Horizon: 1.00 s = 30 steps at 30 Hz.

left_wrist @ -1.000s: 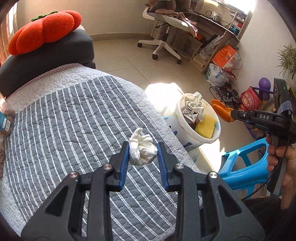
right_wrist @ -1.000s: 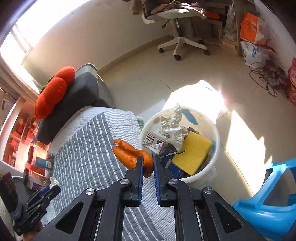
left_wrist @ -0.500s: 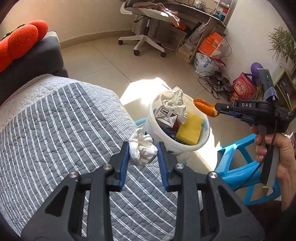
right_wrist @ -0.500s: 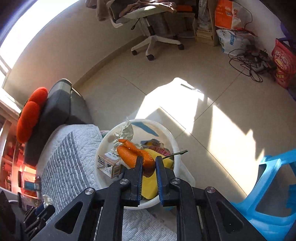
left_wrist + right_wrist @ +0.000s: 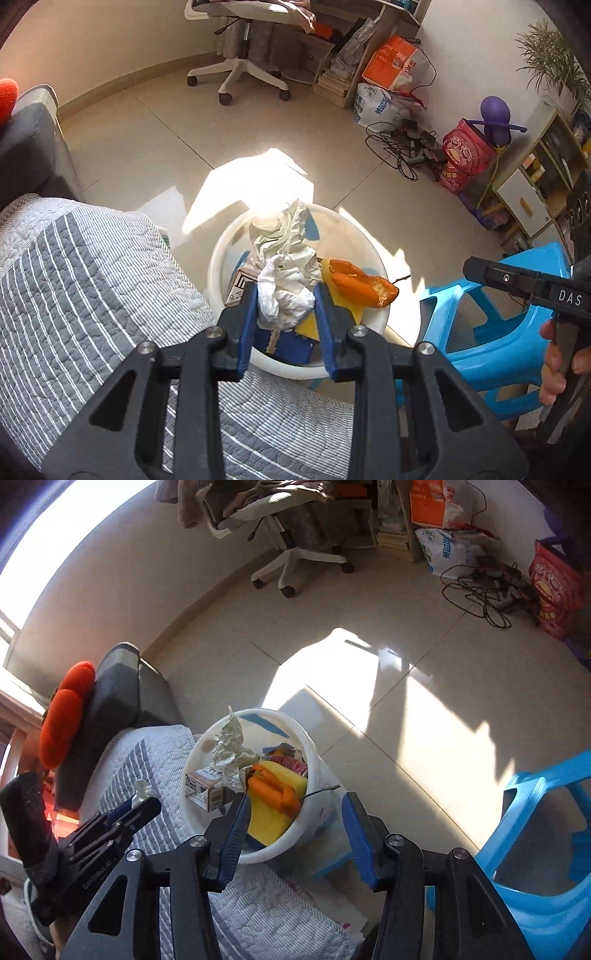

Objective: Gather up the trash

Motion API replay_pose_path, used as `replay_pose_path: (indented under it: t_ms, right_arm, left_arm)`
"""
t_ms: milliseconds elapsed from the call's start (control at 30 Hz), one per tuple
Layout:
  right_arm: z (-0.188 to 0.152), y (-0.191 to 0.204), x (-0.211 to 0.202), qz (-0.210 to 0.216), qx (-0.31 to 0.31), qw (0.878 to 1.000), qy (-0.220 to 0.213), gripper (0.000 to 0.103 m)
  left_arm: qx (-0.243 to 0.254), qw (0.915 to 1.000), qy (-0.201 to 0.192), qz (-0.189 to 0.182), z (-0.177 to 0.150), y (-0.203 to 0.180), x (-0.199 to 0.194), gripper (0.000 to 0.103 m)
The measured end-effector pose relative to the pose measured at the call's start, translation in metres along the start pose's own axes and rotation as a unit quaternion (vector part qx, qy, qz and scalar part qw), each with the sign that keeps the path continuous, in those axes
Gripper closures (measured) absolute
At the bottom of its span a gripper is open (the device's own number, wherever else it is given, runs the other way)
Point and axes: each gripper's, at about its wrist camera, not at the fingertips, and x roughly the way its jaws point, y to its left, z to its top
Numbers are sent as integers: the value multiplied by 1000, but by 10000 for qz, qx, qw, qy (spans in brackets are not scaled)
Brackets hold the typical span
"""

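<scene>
A second ago the right gripper point(image 5: 293, 832) pinched the orange peel point(image 5: 275, 793) over the bed; its jaws have just been opening, nothing sits between them, and the peel lies in the white bin point(image 5: 314, 771). The left gripper point(image 5: 284, 319), then over the quilt point(image 5: 85, 295), now holds the crumpled tissue point(image 5: 284, 299) clamped above the bin point(image 5: 218, 266). The bin stands on tiled floor point(image 5: 155, 133) beside a blue stool point(image 5: 495, 354).
</scene>
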Motion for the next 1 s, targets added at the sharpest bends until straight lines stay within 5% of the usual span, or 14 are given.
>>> replay_pose_path:
  t_ms: [167, 300, 600, 1000]
  right_arm:
    - [1, -19, -13, -40, 142, 9998, -110, 46]
    - [1, -27, -13, -224, 147, 9996, -86, 40]
    - [-10, -27, -30, -364, 210, 9990, -175, 30]
    - [-63, 78, -86, -558, -994, 9910, -696, 5]
  left_arm:
    - [7, 9998, 153, -159, 6, -10, 16, 69]
    - [-68, 9999, 88, 30, 3, -9, 14, 28]
    - [-373, 9978, 47, 542, -28, 18, -27, 4]
    - [-715, 9809, -236, 1792, -129, 47, -156, 1]
